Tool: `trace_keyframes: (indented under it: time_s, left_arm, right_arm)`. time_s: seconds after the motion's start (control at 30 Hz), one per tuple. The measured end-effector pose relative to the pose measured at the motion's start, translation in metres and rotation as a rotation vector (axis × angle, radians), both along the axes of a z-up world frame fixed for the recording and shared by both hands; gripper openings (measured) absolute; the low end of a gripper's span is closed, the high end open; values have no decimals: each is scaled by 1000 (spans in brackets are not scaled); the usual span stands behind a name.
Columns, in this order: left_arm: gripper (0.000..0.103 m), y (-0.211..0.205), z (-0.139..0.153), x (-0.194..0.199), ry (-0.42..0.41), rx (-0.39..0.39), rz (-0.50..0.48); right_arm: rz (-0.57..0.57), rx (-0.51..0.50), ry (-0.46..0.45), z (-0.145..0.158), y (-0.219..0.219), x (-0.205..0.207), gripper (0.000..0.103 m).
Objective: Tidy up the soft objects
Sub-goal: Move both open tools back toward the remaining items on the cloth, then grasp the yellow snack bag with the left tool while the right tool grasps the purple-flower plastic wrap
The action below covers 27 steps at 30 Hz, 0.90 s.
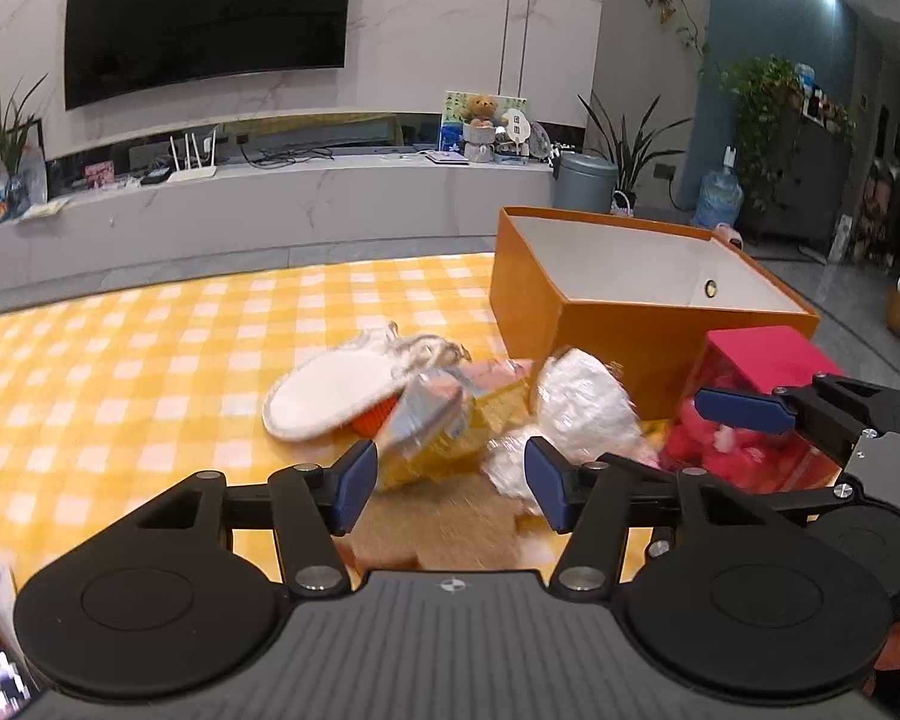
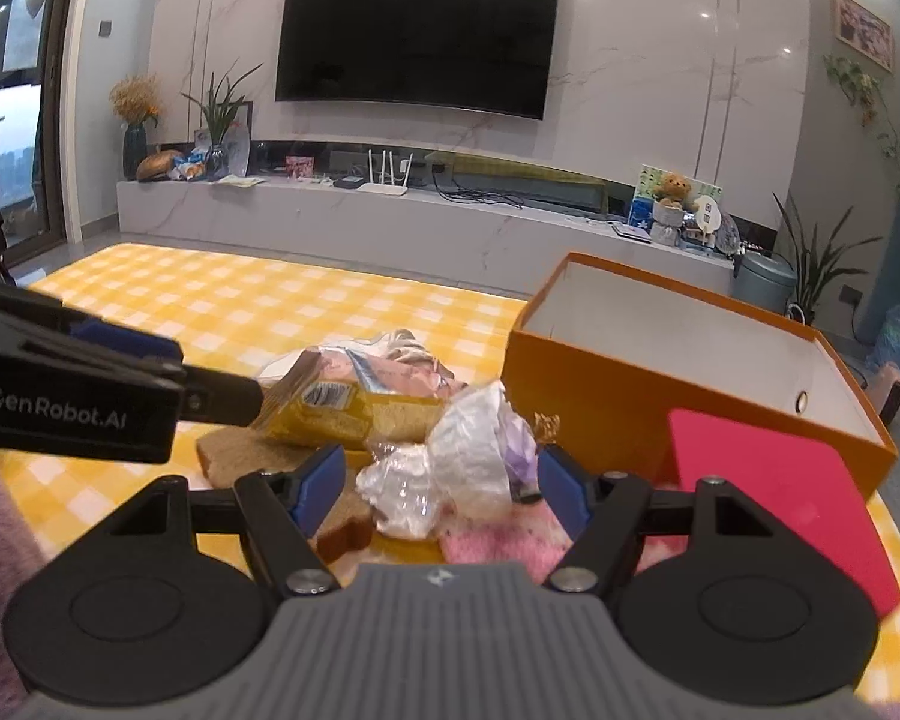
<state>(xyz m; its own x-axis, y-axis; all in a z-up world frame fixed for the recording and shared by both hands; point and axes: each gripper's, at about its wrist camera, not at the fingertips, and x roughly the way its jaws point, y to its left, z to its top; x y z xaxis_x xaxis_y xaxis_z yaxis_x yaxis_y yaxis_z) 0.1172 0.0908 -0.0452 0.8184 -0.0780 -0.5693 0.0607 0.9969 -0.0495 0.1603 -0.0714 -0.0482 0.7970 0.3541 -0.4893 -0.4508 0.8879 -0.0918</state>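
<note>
- The left hand-held gripper (image 1: 450, 489) is seen with its blue pads held wide apart above a pile of soft things; nothing is pressed between them.
- The right hand-held gripper (image 2: 441, 489) is likewise spread wide, with a crinkled clear plastic bag (image 2: 450, 468) lying between the pads but not clamped.
- The pile is laid on the bench (image 1: 120, 372), which is covered by a yellow-and-white checked cloth.
- A yellow bread packet (image 2: 354, 402) is found in the middle of the pile, and a brown bread slice (image 2: 234, 456) is laid just beside it.
- A white slipper (image 1: 330, 390) is rested sole-up at the far side of the pile.
- A pink fluffy item (image 2: 504, 534) is seen near the right gripper's pad.
- An open orange box (image 1: 570, 324) is placed just right of the pile, with a red-lidded box (image 1: 756, 354) in front of it.
</note>
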Motion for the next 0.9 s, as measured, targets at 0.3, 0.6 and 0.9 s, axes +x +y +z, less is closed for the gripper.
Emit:
trace_keyframes:
  time_s: [0.3, 0.6, 0.9]
  left_arm:
    - [72, 7, -13, 46, 12, 46, -54]
    - [72, 12, -31, 59, 23, 11, -72]
    - [71, 16, -40, 64, 73, -21, -60]
  right_arm:
    - [-51, -31, 7, -21, 16, 49, 84]
    - [-45, 46, 83, -46, 13, 66, 83]
    - [-53, 142, 132, -55, 3, 71, 83]
